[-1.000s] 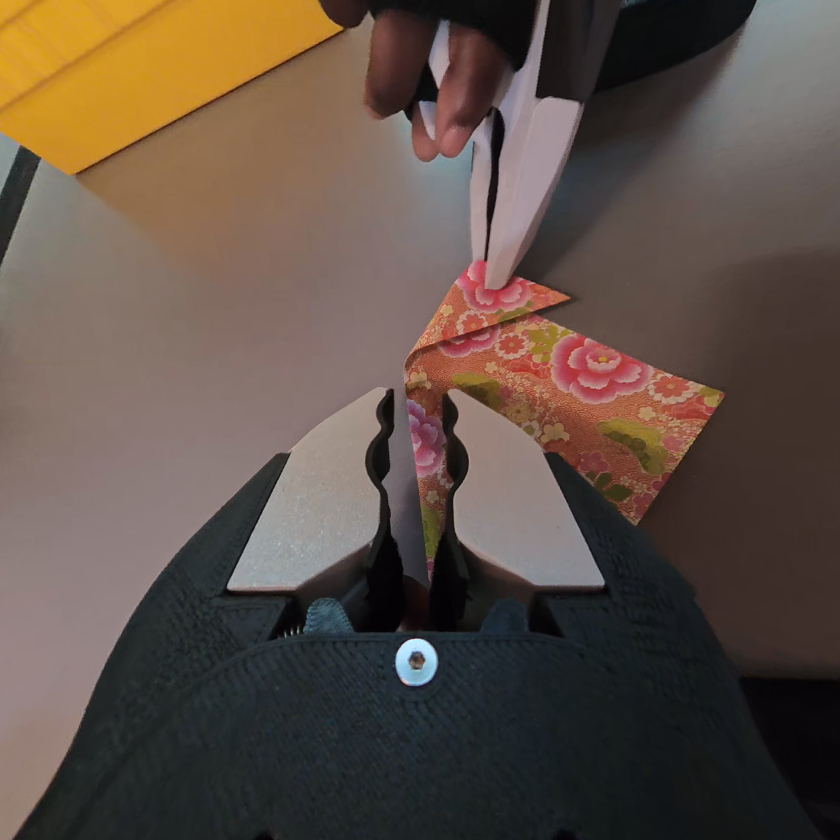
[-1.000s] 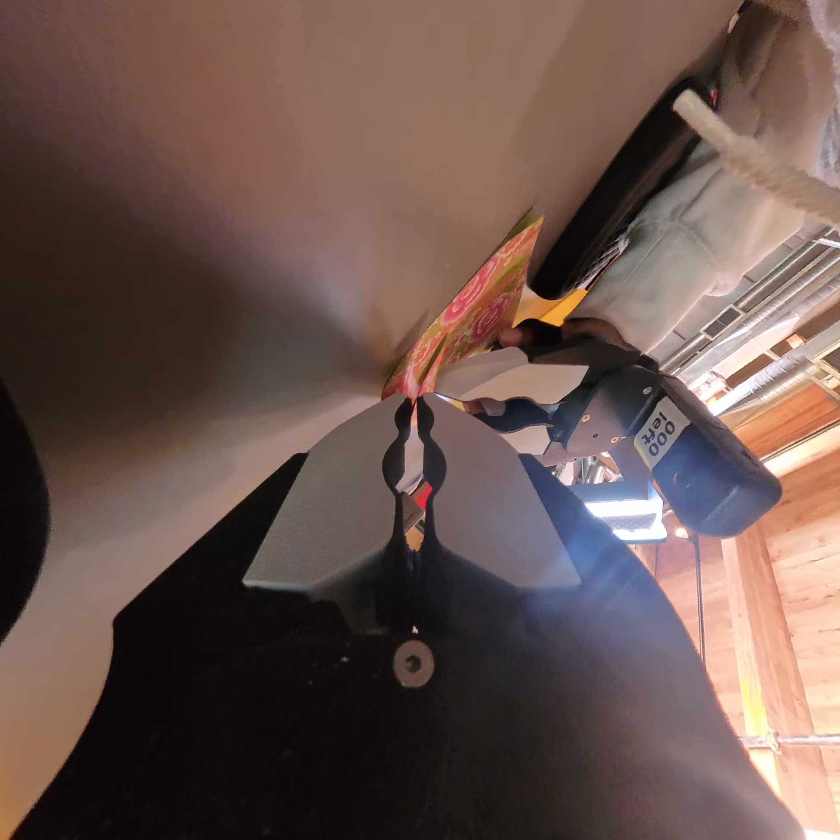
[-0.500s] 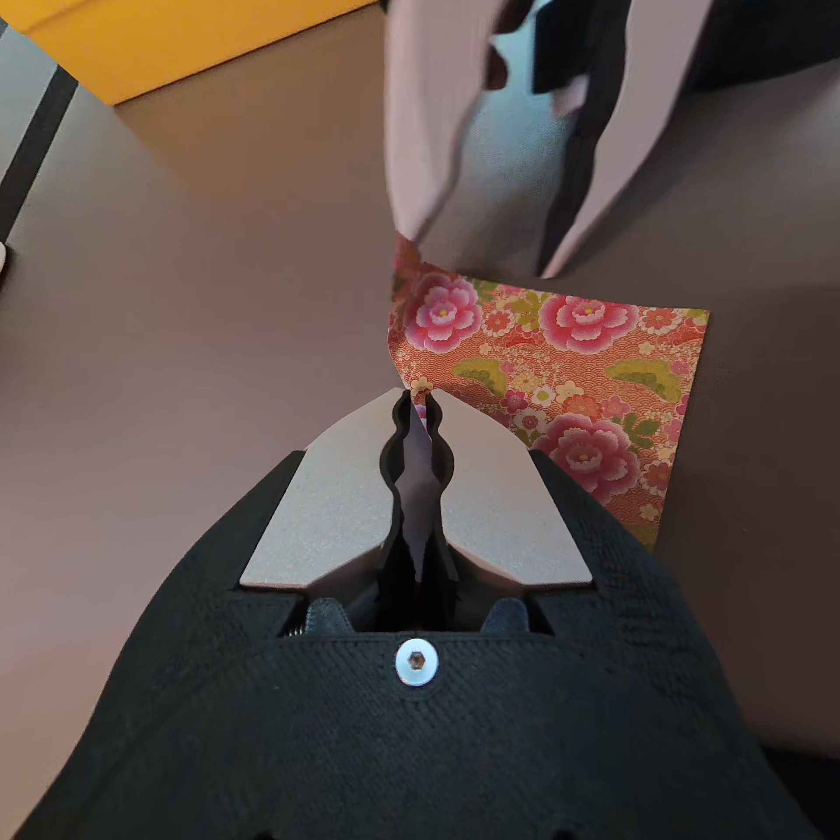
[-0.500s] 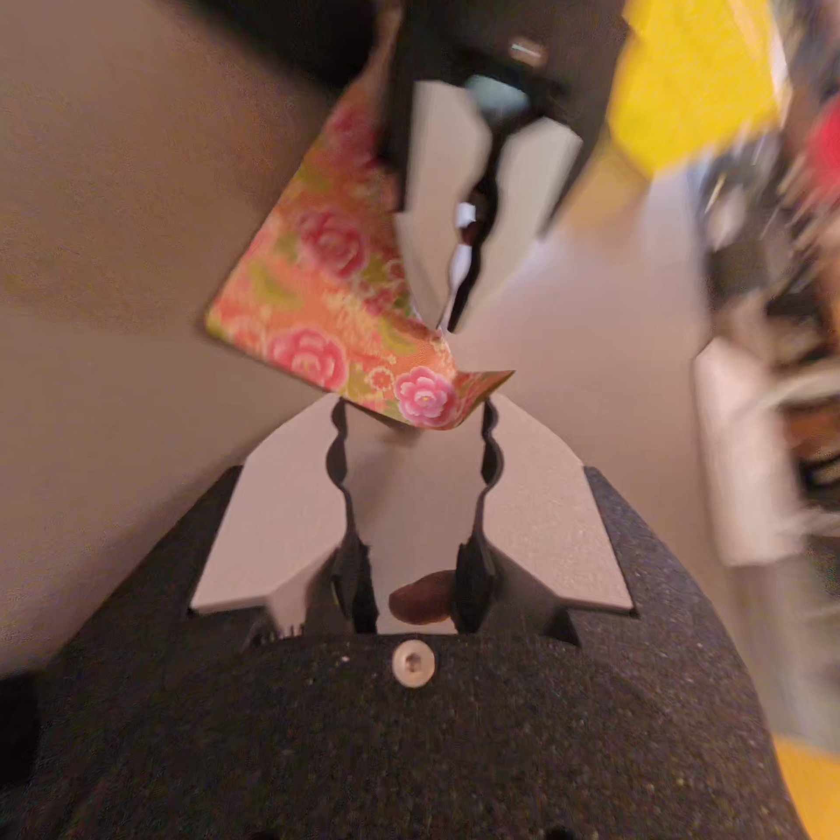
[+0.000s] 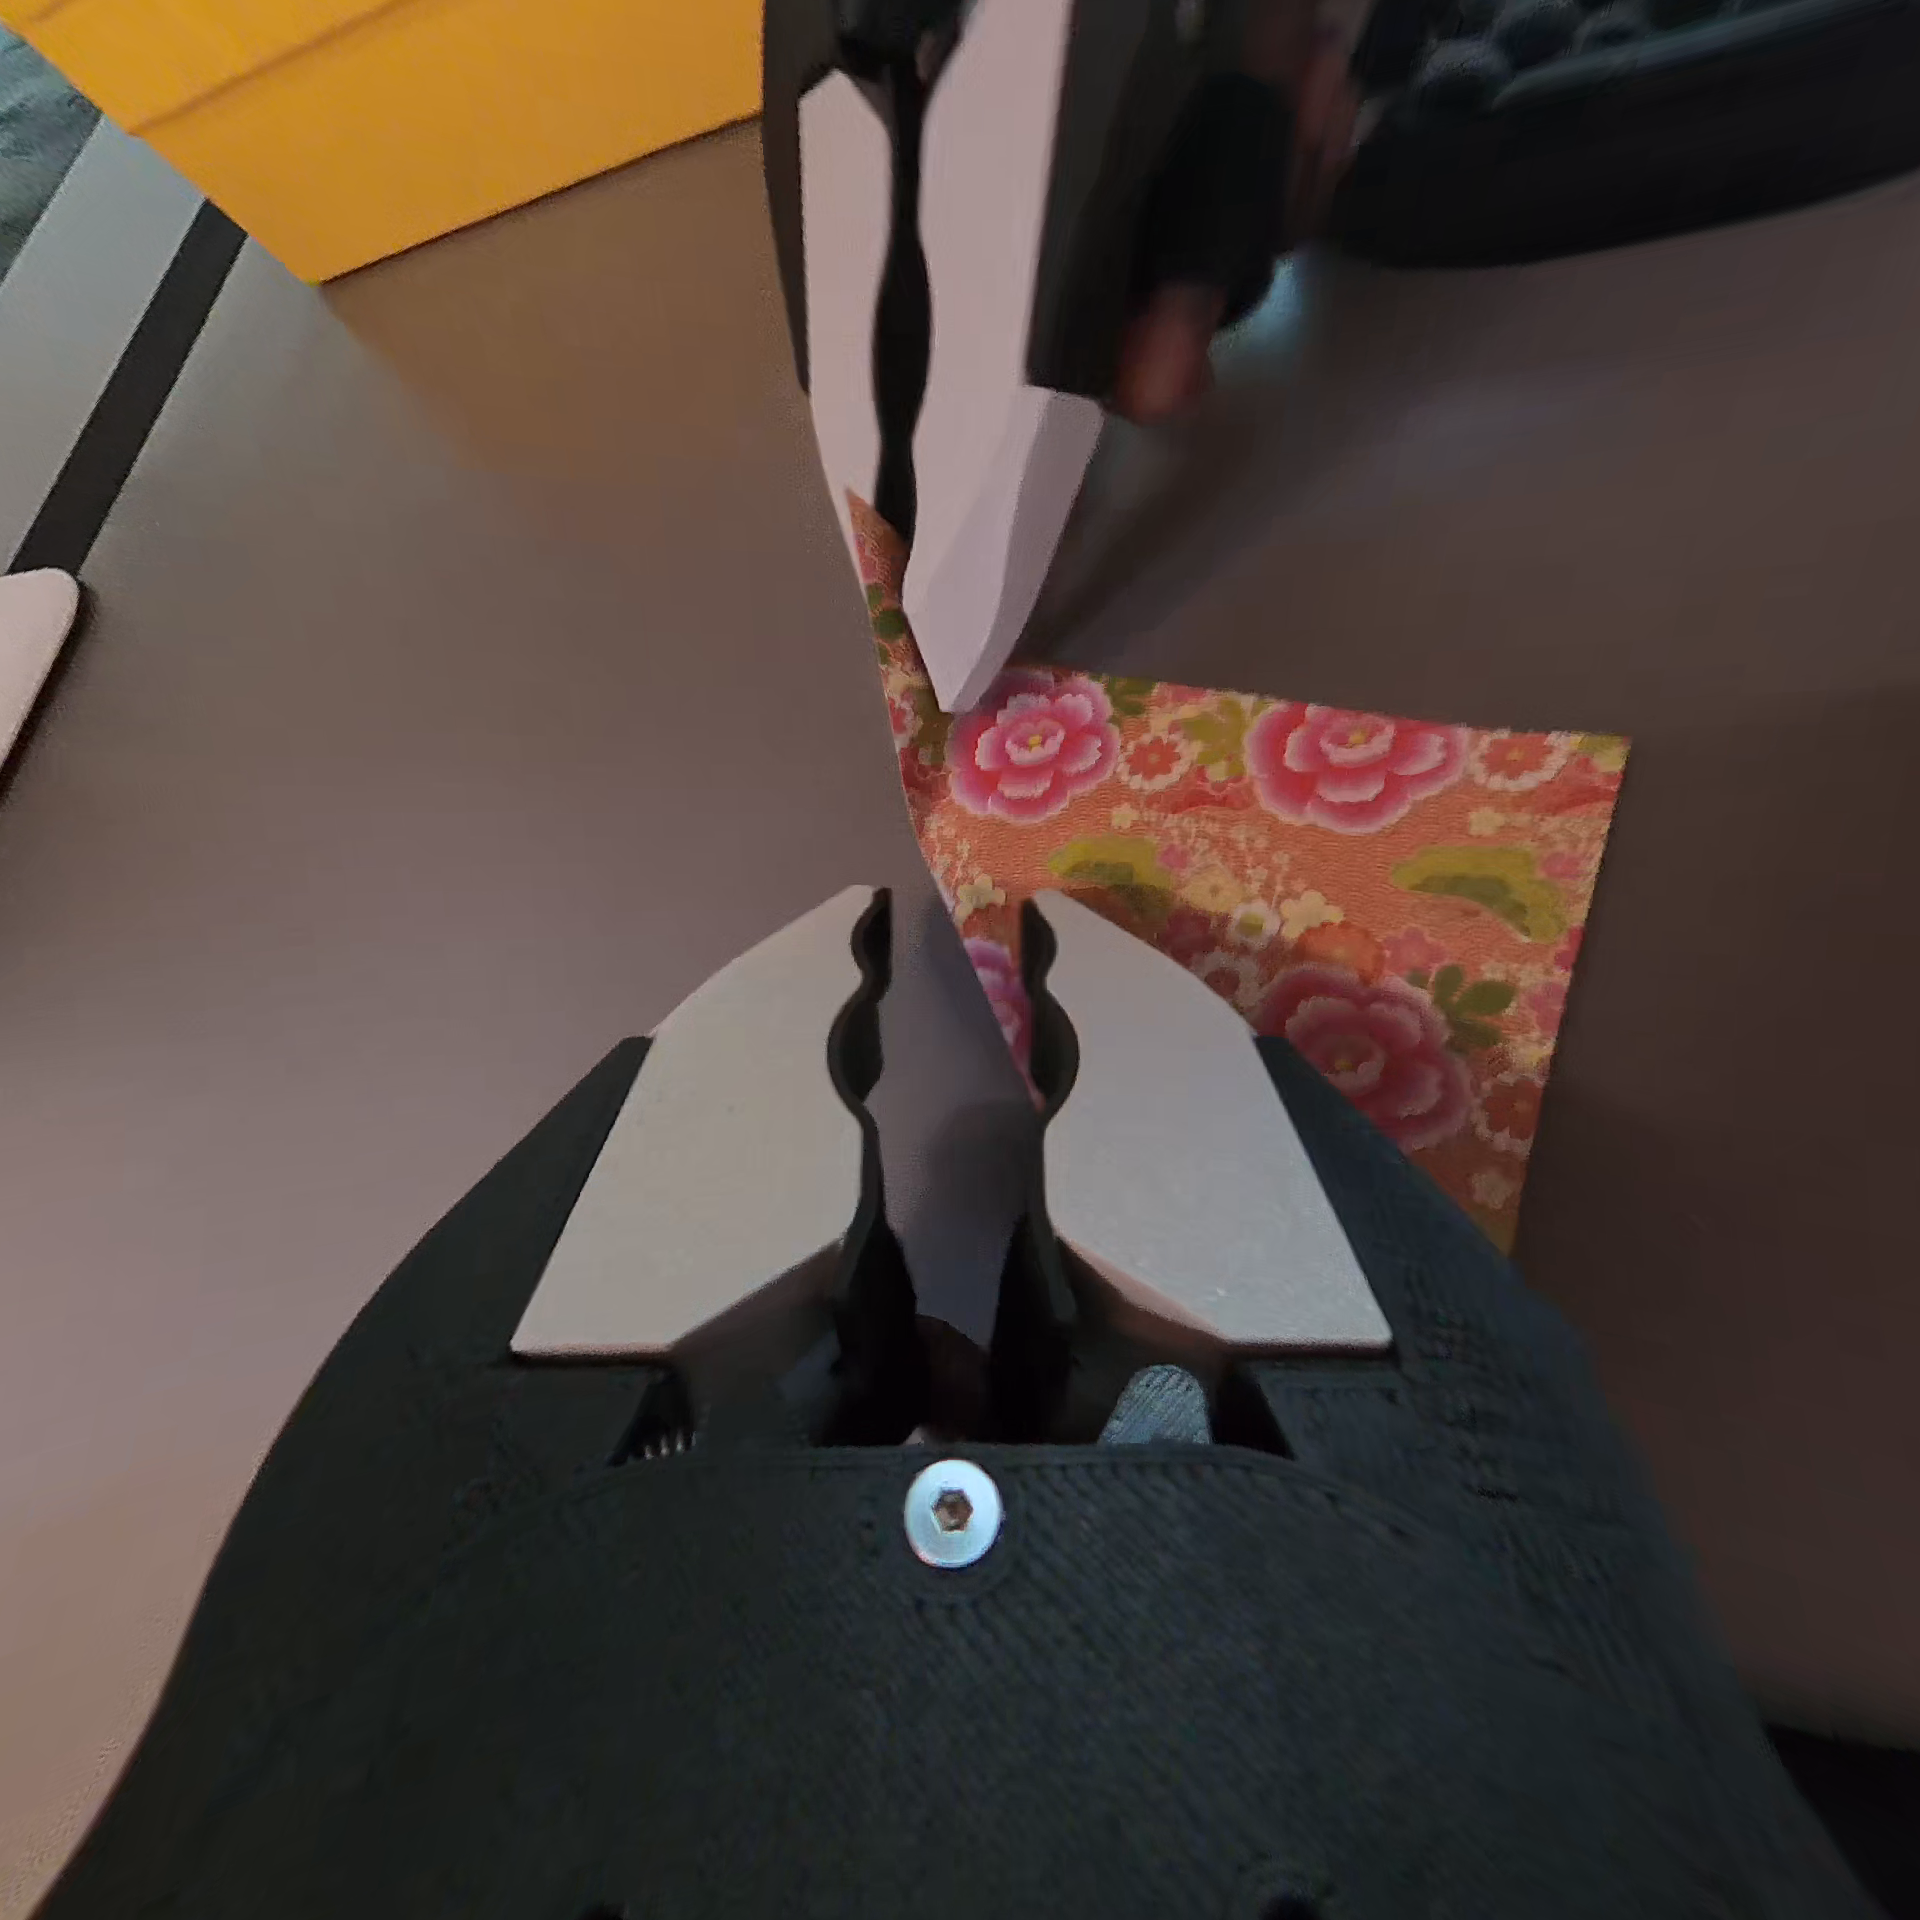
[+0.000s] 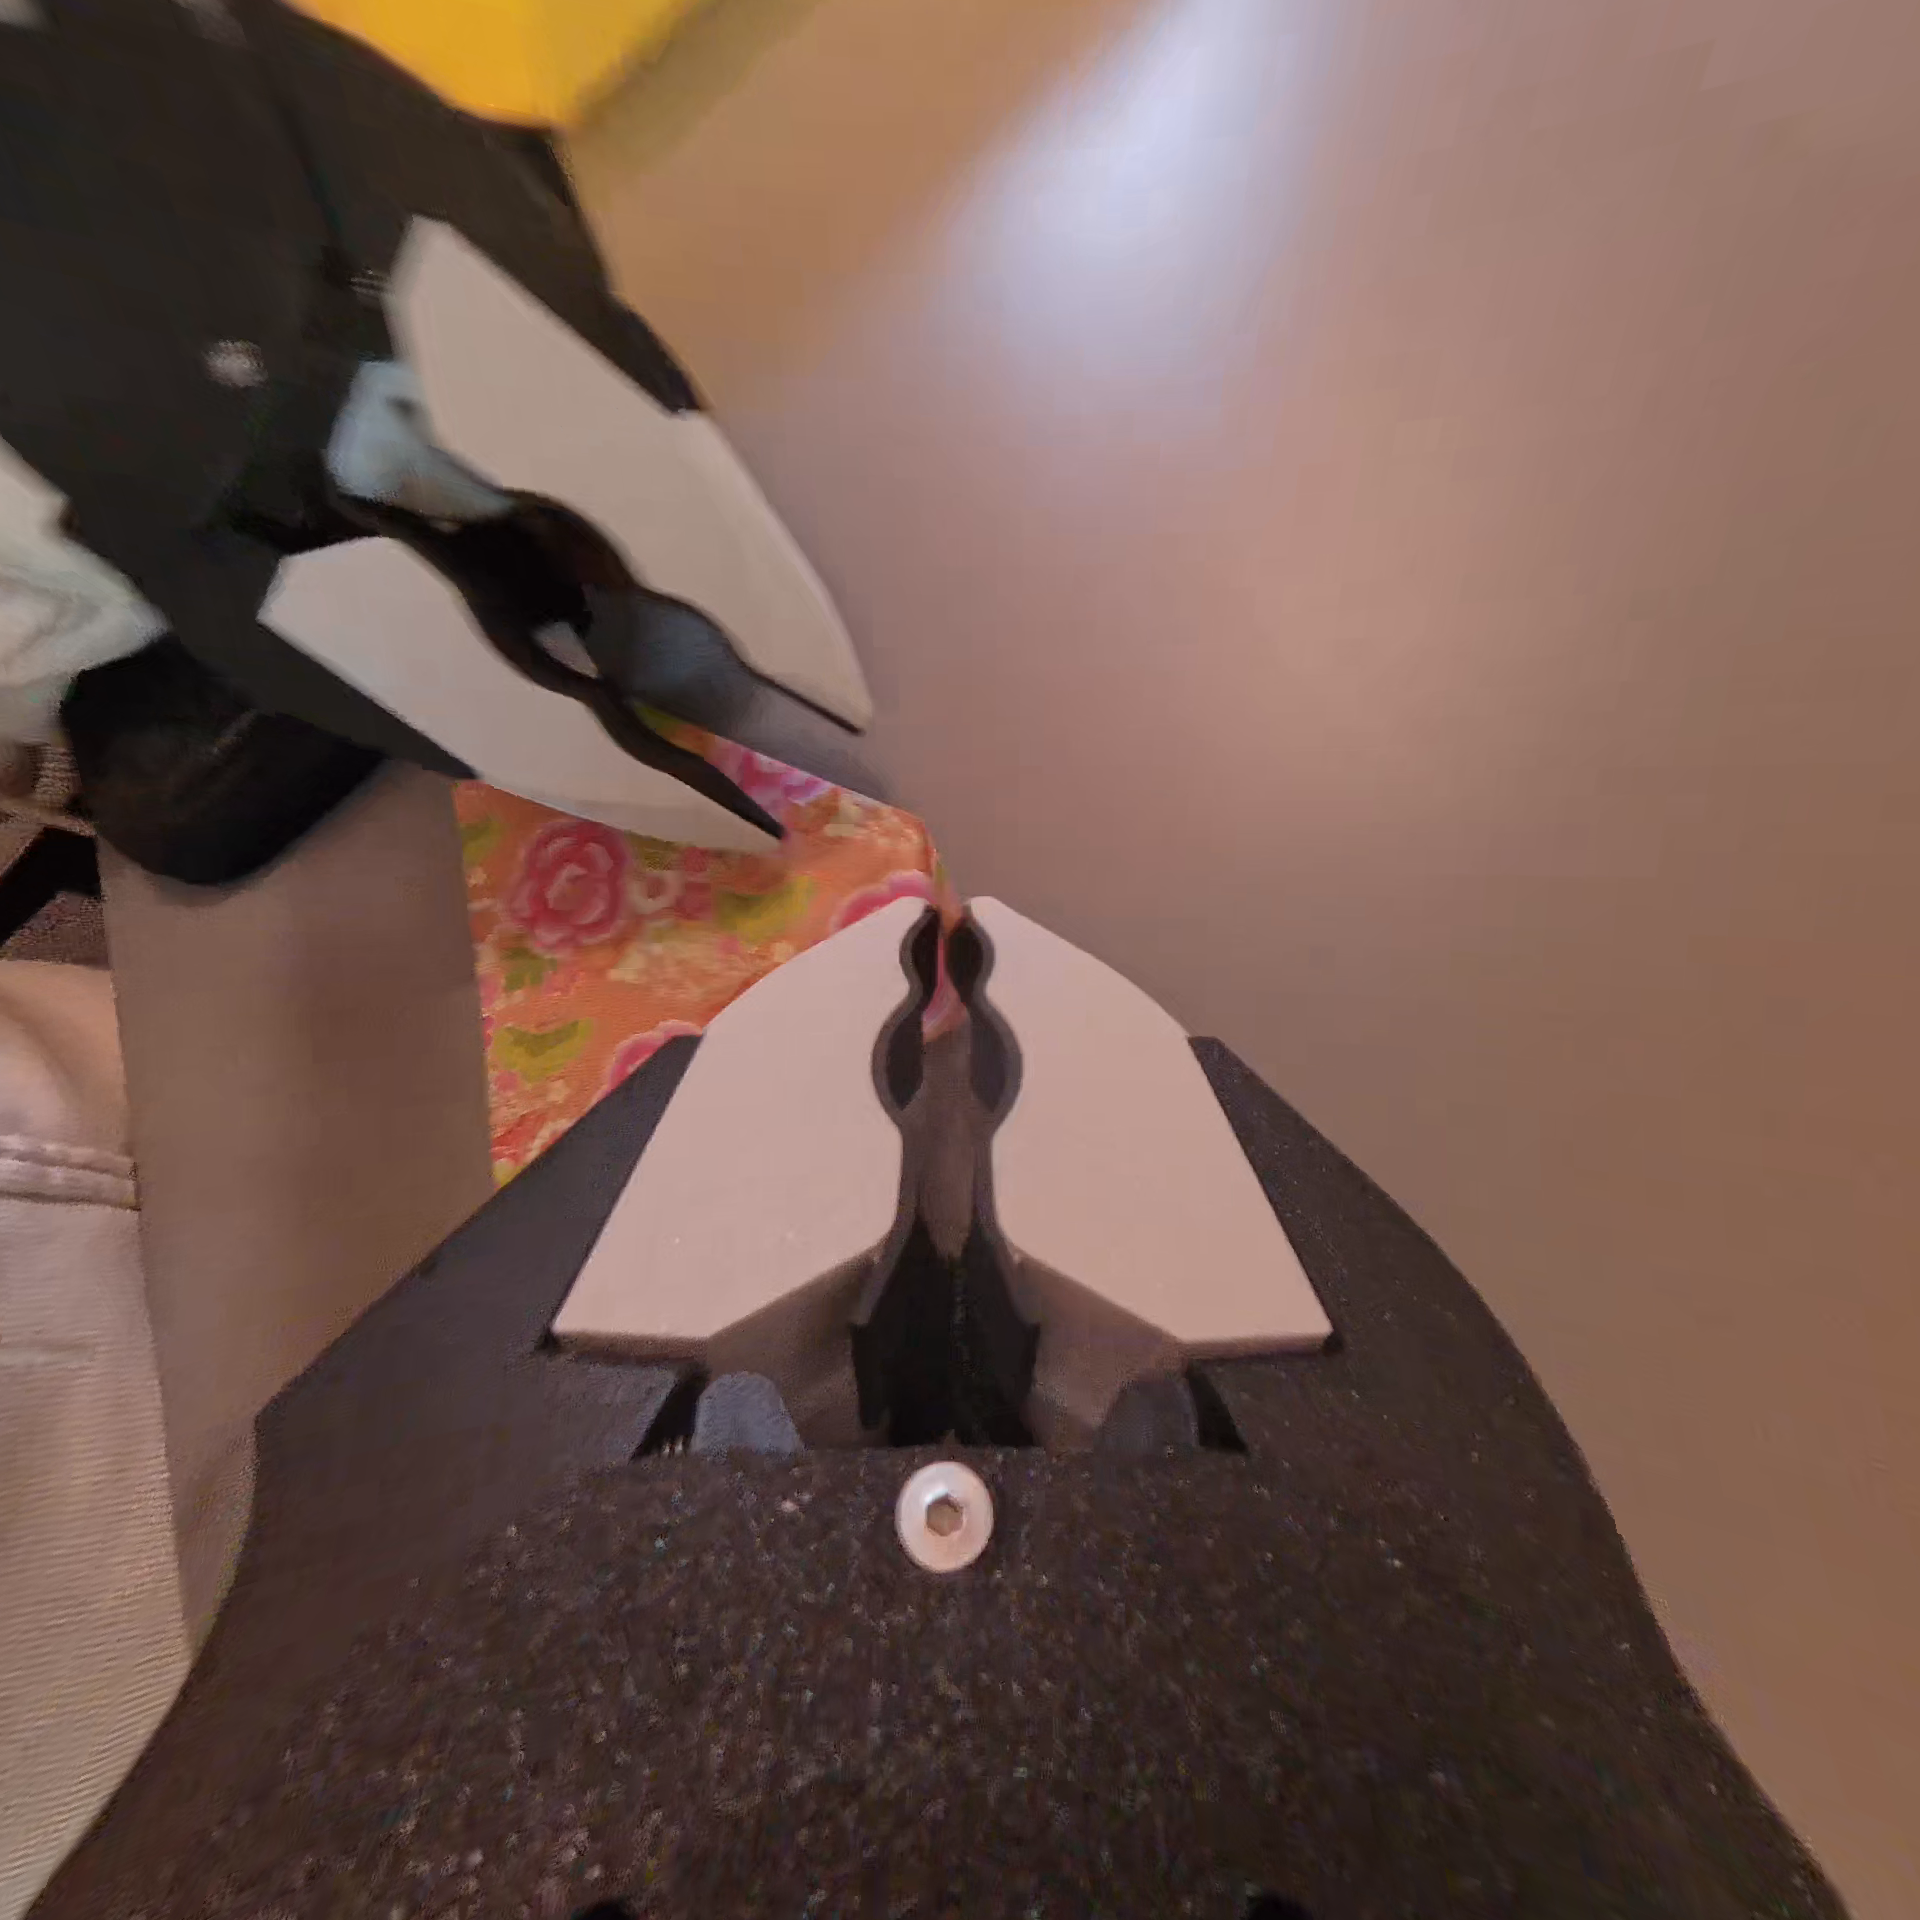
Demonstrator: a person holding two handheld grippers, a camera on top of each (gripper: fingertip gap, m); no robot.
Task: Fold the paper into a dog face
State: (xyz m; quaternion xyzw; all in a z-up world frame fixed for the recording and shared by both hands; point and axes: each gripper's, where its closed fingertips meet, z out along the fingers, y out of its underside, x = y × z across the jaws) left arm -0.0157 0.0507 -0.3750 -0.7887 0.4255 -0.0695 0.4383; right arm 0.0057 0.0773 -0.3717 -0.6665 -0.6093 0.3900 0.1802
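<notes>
Half a second ago the right gripper (image 6: 948, 909) had its jaws spread wide just short of the paper's (image 5: 1299, 883) curled corner; now those jaws are pressed together on a raised edge of the sheet, a sliver of the floral print showing between the tips in the right wrist view. Over the same interval the left gripper's (image 5: 954, 904) jaws have parted from a tight pinch to a narrow gap.

That gap holds the plain pale underside of a lifted flap, which rises on edge between the left gripper's jaws; whether either jaw presses it cannot be told. From the left wrist view the right gripper (image 5: 940, 665) comes down from above, its tips meeting the paper at the far end of the same raised fold.

Most of the paper lies flat on the brown table (image 5: 468, 727), printed side up, spreading to the right of the raised fold. Its pattern is orange with pink flowers and green leaves. In the right wrist view the left gripper (image 6: 821, 774) reaches in over the paper (image 6: 623, 935) from the upper left, blurred.

Beyond the paper, at the far left of the table, lies a yellow box (image 5: 416, 114). A dark padded object (image 5: 1662, 125) sits past the paper's far right side.
</notes>
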